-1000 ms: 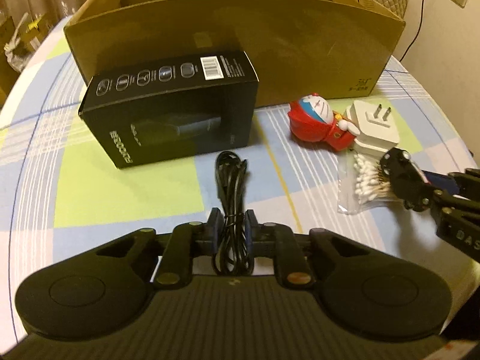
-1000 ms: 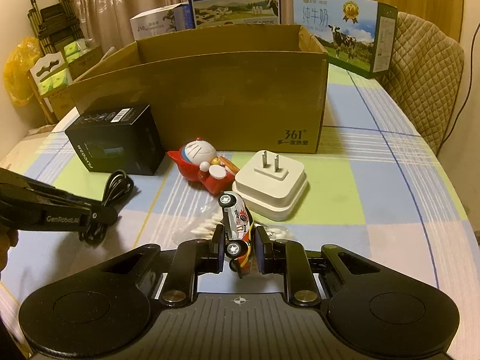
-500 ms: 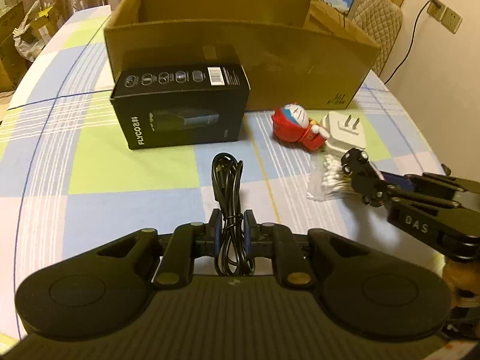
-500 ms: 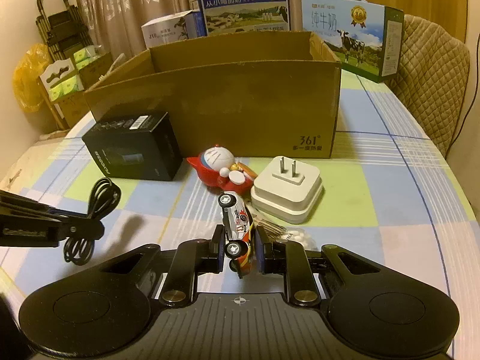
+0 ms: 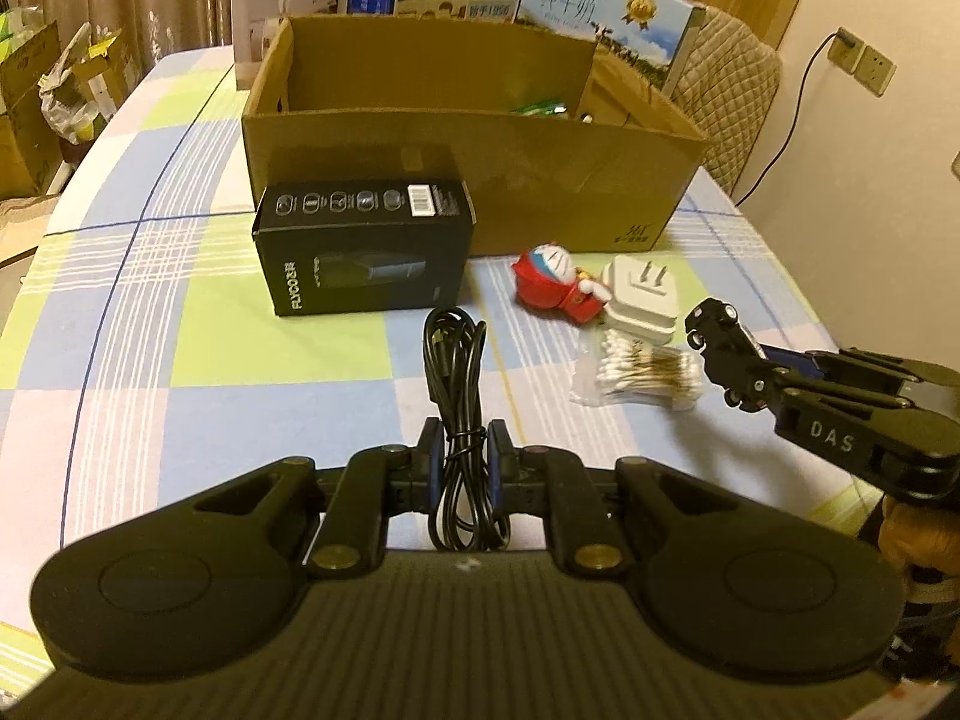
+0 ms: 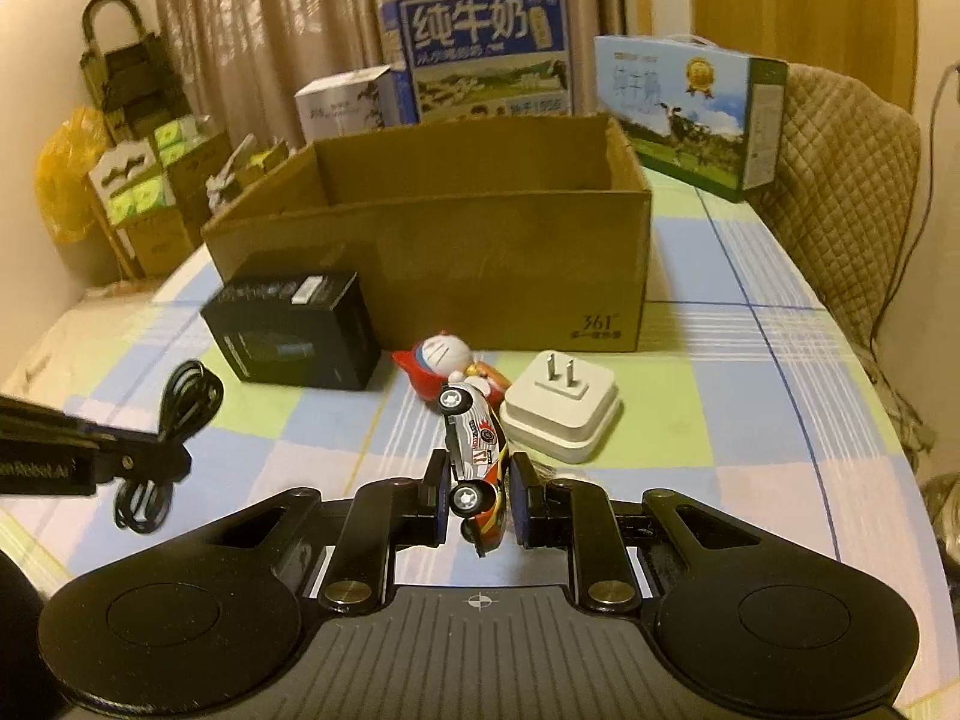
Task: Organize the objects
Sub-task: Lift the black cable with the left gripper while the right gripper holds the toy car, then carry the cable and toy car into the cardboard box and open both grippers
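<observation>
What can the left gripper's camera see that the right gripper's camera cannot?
Only the left view shows the bag of cotton swabs clearly and something green inside the cardboard box.

Only the right view shows the toy car's painted top and the yellow bag.

Both show the black box, red figure, white plug and coiled cable.

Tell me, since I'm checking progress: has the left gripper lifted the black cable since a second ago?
Yes. The left gripper has raised the black cable; the cardboard box's interior now shows.
</observation>
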A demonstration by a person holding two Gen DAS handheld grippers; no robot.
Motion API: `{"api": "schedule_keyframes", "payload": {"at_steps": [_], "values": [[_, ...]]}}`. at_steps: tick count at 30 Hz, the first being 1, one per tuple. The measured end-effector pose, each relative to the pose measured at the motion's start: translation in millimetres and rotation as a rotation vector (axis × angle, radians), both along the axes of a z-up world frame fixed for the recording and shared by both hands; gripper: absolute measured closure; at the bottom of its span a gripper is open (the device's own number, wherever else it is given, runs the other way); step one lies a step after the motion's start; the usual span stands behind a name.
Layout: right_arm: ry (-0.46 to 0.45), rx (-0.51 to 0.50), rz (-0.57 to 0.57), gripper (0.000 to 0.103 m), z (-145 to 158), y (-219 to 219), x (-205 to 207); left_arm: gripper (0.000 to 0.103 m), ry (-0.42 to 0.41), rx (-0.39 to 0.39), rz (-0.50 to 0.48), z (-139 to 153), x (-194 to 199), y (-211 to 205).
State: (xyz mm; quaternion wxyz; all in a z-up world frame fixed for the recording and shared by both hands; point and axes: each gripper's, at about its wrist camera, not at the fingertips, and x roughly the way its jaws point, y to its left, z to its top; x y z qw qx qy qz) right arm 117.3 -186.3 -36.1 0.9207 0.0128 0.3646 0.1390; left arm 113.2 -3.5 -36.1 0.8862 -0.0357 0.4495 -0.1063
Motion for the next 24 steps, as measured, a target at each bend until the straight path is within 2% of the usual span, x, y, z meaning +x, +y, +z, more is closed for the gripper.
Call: {"api": "schedule_keyframes", "payload": {"at_steps": [3,8,14,24], "values": [[-0.013,-0.032,0.008,0.086,7.3,2.9,-6.0,0.092,-0.015,-0.005,-0.010,7.7,-4.8,-2.5],[-0.005,-0.022,0.002,0.086,21.0,-0.4,-15.3,0.092,-0.038,-0.027,-0.016,20.0,-10.6,-3.2],[-0.049,-0.048,-0.015,0.086,45.6,-7.1,-17.5,0.092,-0.065,-0.047,-0.028,32.3,-13.6,-6.9],[-0.036,-0.034,-0.032,0.086,45.0,-13.2,-15.2,0.092,-0.087,-0.053,-0.040,42.2,-17.4,-8.3]]}}
